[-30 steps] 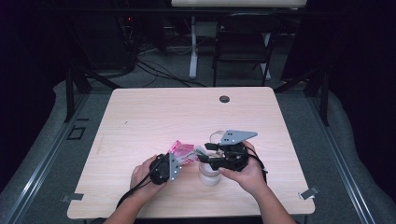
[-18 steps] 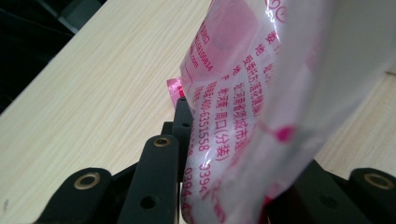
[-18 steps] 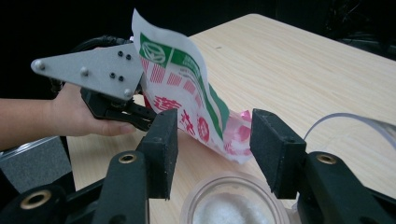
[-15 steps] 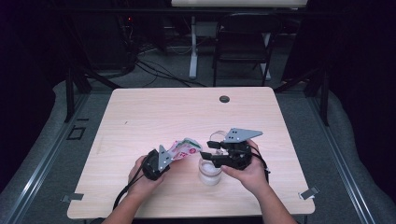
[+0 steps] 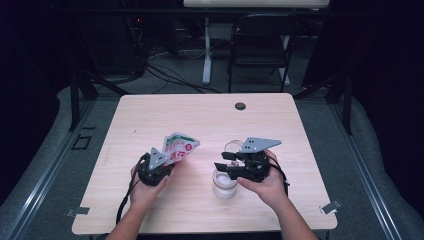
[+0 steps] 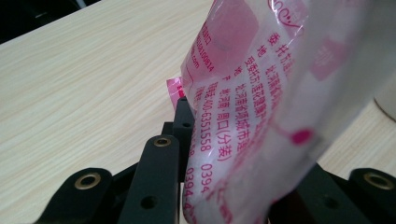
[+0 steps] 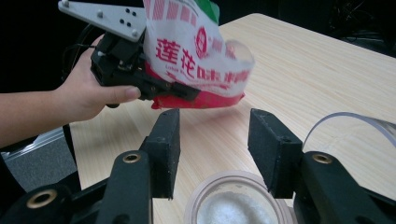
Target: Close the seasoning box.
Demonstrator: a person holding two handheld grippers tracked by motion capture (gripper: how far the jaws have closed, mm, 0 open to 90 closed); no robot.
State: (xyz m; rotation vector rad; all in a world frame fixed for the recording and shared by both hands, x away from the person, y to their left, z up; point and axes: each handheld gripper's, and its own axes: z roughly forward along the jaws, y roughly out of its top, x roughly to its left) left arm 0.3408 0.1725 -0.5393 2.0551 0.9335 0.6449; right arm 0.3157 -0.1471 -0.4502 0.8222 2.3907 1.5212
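Pink-and-white printed pouch (image 5: 178,147) with red lettering, black grippers, pale woodgrain table (image 5: 165,112), white-filled clear jar (image 5: 224,183)

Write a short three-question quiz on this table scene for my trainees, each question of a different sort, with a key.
1. True or false: the left gripper is shut on the pink-printed bag.
2. What does the open jar contain? A) dark liquid B) white powder C) nothing
3. What lies on the table just behind the right gripper?

Key
1. True; the left gripper view shows the bag pinched between its jaws.
2. B; the right gripper view shows white grains in the jar.
3. A clear lid, off the jar.
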